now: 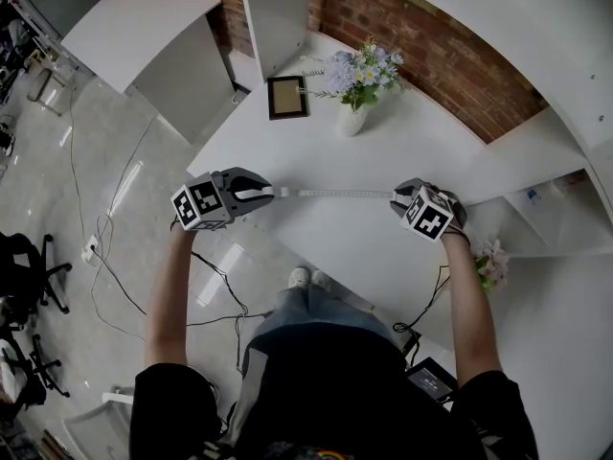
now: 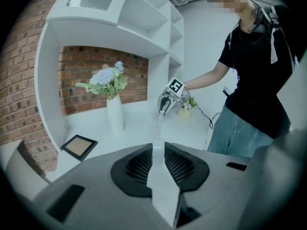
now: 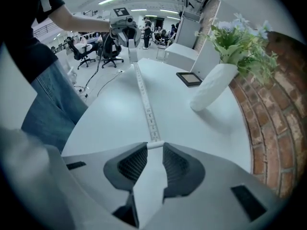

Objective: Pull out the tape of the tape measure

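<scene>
- The white curved desk [image 1: 383, 151] fills the middle of the head view, with red brick wall behind it at the upper right.
- The thin white tape [image 1: 340, 194] is drawn out taut over the desk's near part. Its long axis runs left to right, almost level, across the frame's centre. In the right gripper view it shows black ticks and numerals, too small to read surely.
- The left claw [image 1: 273, 193], centre-left, pinches the white tape measure case [image 1: 257, 194], the tape leaving it toward the right.
- The right claw [image 1: 395, 198], centre-right, is pressed on the tape's end tab.
- A white vase of pale flowers [image 1: 351, 119] stands upright, upper centre.
- A dark-framed picture [image 1: 287, 97] lies flat just left of the vase.
</scene>
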Demonstrator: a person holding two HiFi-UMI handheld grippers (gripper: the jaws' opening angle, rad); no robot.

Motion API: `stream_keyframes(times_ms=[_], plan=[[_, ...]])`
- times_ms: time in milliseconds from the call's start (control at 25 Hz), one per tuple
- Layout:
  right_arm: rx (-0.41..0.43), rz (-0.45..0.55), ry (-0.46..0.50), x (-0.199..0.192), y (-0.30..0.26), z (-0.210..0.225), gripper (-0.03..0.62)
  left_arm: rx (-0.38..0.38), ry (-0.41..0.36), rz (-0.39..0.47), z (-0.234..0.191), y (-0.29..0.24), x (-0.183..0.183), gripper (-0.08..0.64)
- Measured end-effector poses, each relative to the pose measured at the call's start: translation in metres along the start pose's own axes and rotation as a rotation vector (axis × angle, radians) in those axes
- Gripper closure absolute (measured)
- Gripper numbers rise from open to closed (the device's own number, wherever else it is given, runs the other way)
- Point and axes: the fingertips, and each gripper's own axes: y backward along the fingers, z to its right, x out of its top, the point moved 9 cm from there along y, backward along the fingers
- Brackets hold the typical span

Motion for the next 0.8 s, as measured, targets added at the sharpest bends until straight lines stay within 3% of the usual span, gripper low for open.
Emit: stream_keyframes(times_ms=[160,440,800], plan=[[0.006,0.003,-0.017,-0.009,-0.002,0.005,0.495,0.001,0.018,-0.005,-0.005,0.004,-0.005,0.482],[0.024,0.03,0.014,0.012,-0.016,0.02,0.494,-0.029,-0.025,-0.064,-0.022,-0.015,0.001,0.482],[0.067,0.04,-0.031,0.027,-0.063,0.059,0.491,-0.029,-0.006,-0.173,-0.078,-0.028,-0.014,0.48]])
